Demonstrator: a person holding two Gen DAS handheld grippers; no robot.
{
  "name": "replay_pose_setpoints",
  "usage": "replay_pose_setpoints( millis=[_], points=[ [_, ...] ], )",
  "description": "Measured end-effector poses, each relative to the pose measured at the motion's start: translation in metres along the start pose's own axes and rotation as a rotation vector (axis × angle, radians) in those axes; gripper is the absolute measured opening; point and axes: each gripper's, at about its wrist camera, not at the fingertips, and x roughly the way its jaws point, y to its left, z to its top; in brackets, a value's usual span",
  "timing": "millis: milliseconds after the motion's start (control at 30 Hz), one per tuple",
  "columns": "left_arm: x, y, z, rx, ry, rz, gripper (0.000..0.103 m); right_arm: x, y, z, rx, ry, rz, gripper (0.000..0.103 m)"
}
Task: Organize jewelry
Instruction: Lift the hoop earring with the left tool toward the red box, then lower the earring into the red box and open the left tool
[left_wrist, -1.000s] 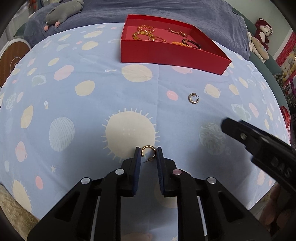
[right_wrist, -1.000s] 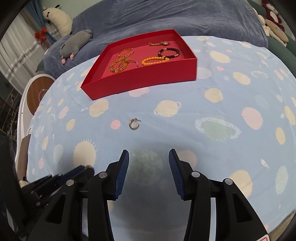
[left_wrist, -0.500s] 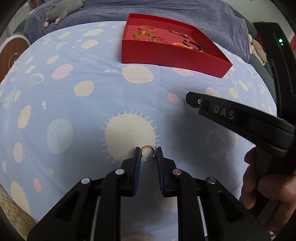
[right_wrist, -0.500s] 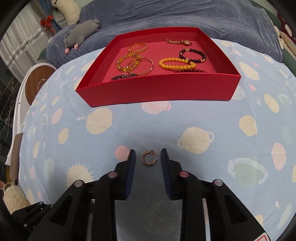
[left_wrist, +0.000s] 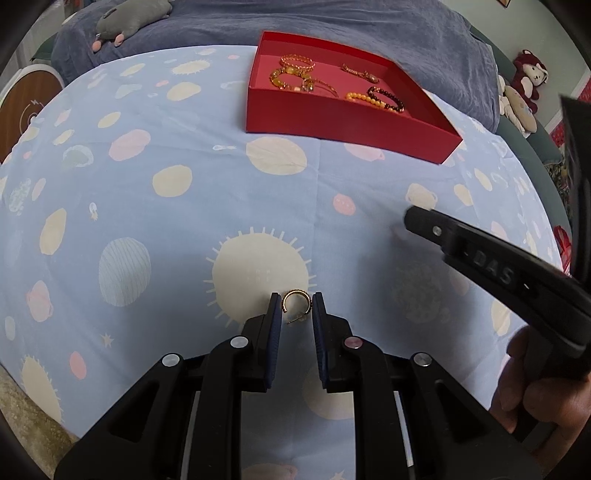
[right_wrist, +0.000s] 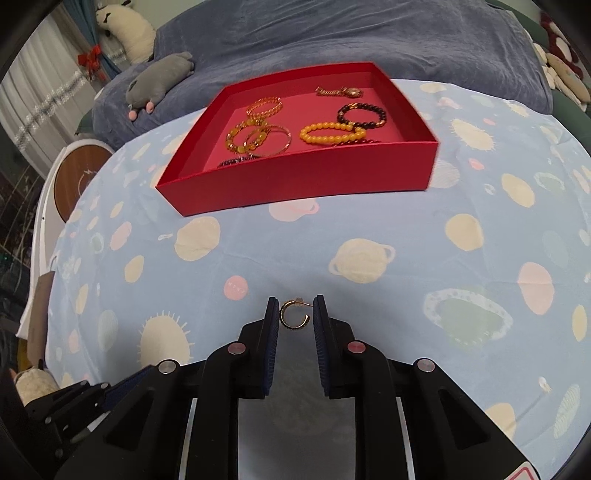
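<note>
Two gold hoop earrings are found on a blue cloth (left_wrist: 177, 229) printed with planets and suns; whether a desk or a bed lies under it cannot be told.

The left tool (left_wrist: 294, 307) is pointed steeply down at the cloth. Its jaws are drawn close about the first earring (left_wrist: 294, 300), which sits between the pads at their tips, over the lower edge of a large pale sun print. The hoop appears clamped from both sides, its post lying on the cloth just below.

The right tool (right_wrist: 295, 314) is set likewise. Its jaws have just been closing, and the second earring (right_wrist: 293, 314) is now held between the pads, its open side turned to the right. In the left view the outer side of the right tool is seen, gripped by a hand (left_wrist: 535, 387).

A red tray (right_wrist: 303, 184) stands beyond both tools, well apart from the earrings. Several bracelets (right_wrist: 328, 133) are laid in it, among them yellow and dark beaded ones.
</note>
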Motion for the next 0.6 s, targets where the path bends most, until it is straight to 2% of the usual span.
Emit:
replay_pose_setpoints(
  millis=[167, 300, 600],
  points=[
    [-0.014, 0.0, 0.013, -0.004, -0.034, -0.013, 0.017, -0.027, -0.012, 0.001, 0.034, -0.041, 0.013, 0.017],
    [-0.023, -0.001, 0.034, -0.008, -0.066, -0.027, 0.017, -0.041, -0.016, 0.015, 0.037, -0.079, 0.022, 0.017],
    [-0.031, -0.013, 0.132, 0.016, -0.185, -0.046, 0.016, -0.043, -0.013, 0.095, 0.017, -0.167, 0.046, 0.017]
  ],
)
